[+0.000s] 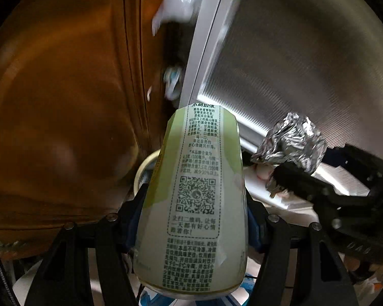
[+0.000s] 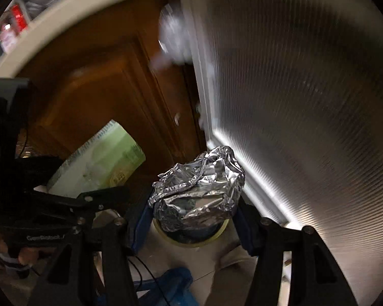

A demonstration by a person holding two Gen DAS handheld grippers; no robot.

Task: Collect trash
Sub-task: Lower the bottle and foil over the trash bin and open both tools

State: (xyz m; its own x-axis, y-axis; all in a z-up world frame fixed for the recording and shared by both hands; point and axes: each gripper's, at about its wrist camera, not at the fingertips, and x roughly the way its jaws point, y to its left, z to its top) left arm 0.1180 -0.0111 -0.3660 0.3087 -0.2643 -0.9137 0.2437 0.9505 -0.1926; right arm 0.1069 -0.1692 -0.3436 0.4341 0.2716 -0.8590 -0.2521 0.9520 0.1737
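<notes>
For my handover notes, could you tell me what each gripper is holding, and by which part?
The left gripper clamps a pale green drink can across its lower body; the right gripper grips a crumpled foil ball by its sides.

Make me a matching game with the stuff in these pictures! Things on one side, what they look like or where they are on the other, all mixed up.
Things:
1. paper cup
2. foil ball
3. cabinet door
4. ribbed panel

Descriptions:
A. brown wood
B. crumpled and shiny, held in the right tongs
C. grey with fine lines
D. pale green with a square code, held in the left tongs

Pairs: 1-D, 2-B, 3-A, 4-C
</notes>
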